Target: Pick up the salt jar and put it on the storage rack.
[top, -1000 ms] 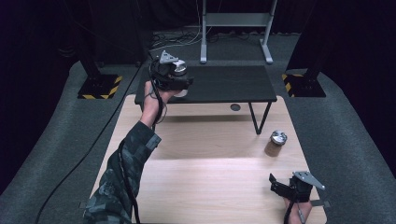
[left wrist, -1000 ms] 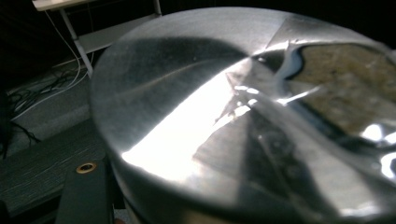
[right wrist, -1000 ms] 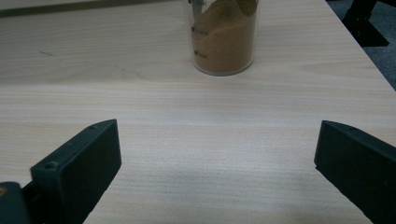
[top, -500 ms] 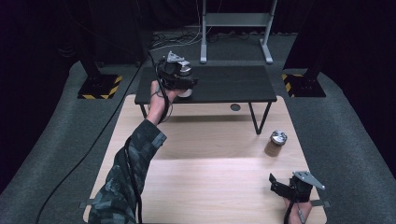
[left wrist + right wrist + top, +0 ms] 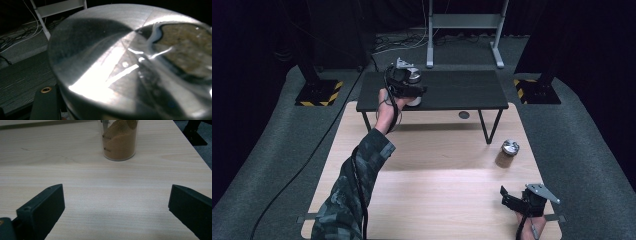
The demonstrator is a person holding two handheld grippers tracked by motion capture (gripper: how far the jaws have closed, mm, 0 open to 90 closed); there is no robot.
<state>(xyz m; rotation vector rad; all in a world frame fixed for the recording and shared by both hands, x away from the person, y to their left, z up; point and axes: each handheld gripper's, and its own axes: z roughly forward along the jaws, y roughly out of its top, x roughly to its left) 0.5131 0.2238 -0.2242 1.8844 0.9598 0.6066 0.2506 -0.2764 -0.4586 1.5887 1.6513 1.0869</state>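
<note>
Jar (image 5: pixel 414 80) with a steel lid (image 5: pixel 105 62), held in the left gripper (image 5: pixel 411 90) over the near left part of the small black side table (image 5: pixel 452 90); jaws clamped on its body at their tightest, lid uppermost, presumably to keep the contents level while it was being set down there. Pale wooden desk (image 5: pixel 427 185) in front, mostly bare. Second jar (image 5: pixel 508 152), steel-lidded, with brown powder (image 5: pixel 120 142) inside, stood upright toward the right edge of the desk, well apart from the first. Right gripper (image 5: pixel 517 202) rested low at the near right corner, jaws spread wide with nothing between them, pointed at that jar, likely waiting its turn.
</note>
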